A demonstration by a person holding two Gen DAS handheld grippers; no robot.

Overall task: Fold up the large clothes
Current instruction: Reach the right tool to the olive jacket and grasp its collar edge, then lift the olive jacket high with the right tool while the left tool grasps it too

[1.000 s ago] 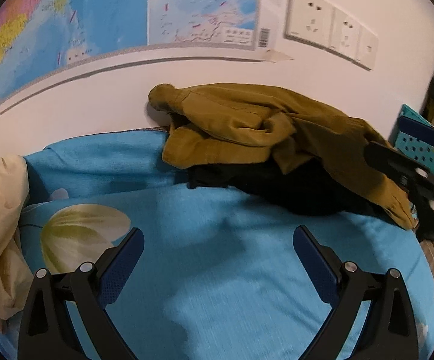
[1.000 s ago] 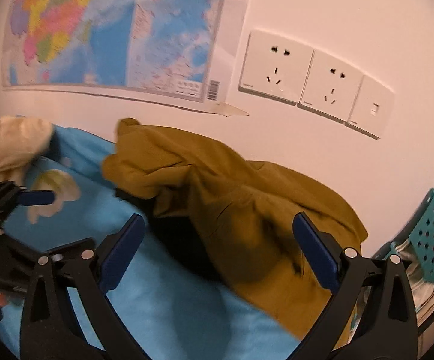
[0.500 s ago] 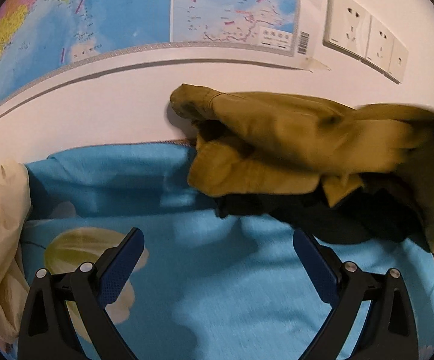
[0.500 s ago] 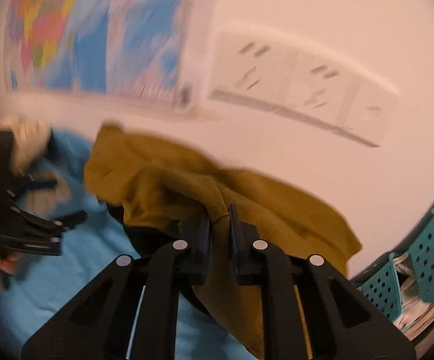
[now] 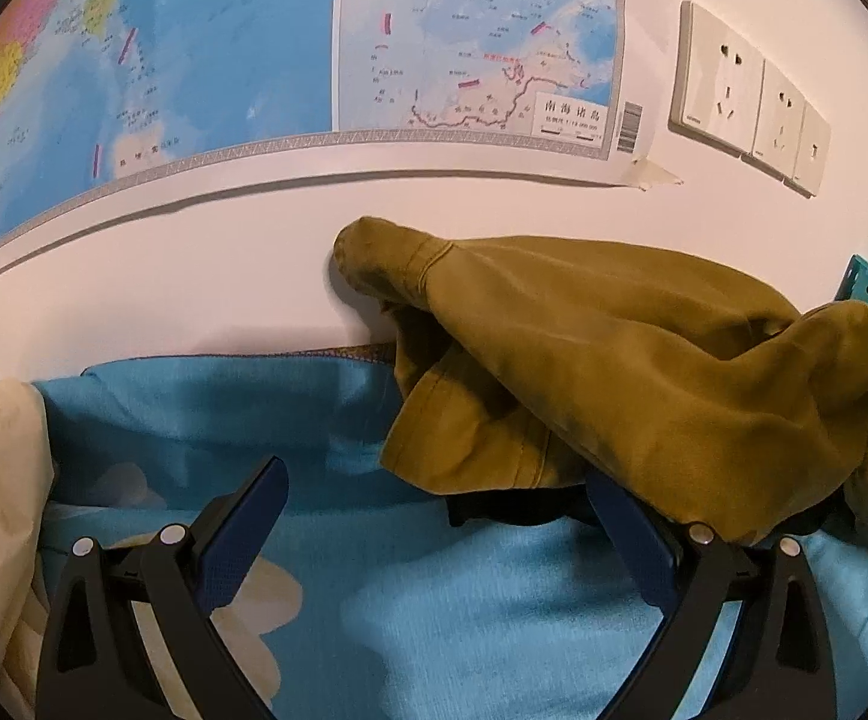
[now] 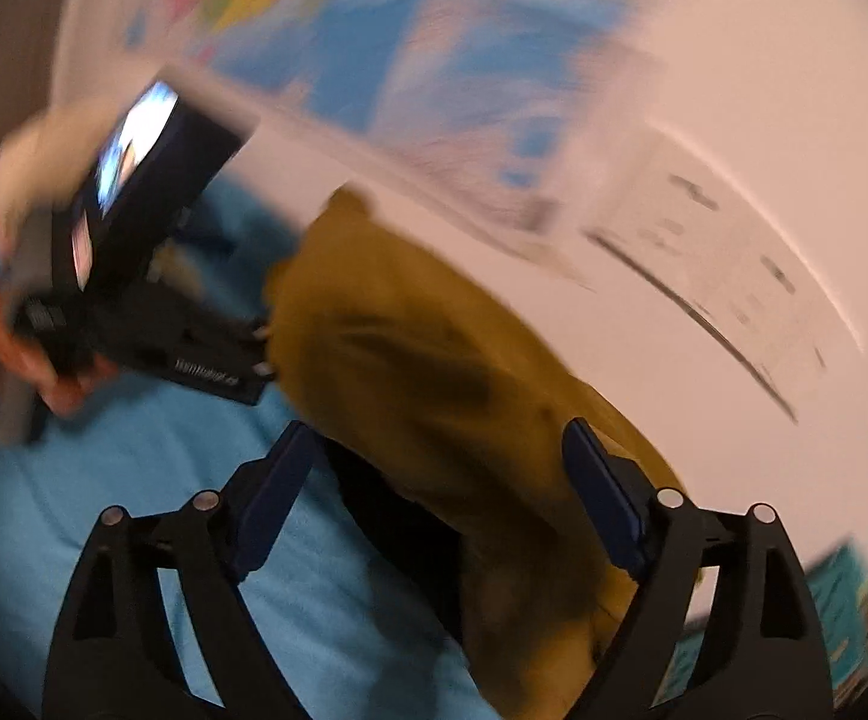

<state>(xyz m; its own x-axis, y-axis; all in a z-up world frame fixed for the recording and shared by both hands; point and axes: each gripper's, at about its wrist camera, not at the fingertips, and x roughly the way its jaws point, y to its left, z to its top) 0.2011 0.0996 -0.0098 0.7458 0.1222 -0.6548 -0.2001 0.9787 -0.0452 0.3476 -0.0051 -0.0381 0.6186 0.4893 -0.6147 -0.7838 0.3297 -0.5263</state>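
crumpled mustard-brown cloth jacket heaped against the white wall on the blue flowered bedsheet | left gripper fingers wide, empty | right gripper fingers opening, jacket between them, unpinched | wall map inset box reads 南海诸岛, barcode beside

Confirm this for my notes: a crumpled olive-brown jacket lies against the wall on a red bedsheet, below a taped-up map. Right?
Not quite. The bedsheet is light blue with a pale flower print, not red, as the left wrist view shows. The olive-brown jacket does lie crumpled against the wall below the taped-up map.
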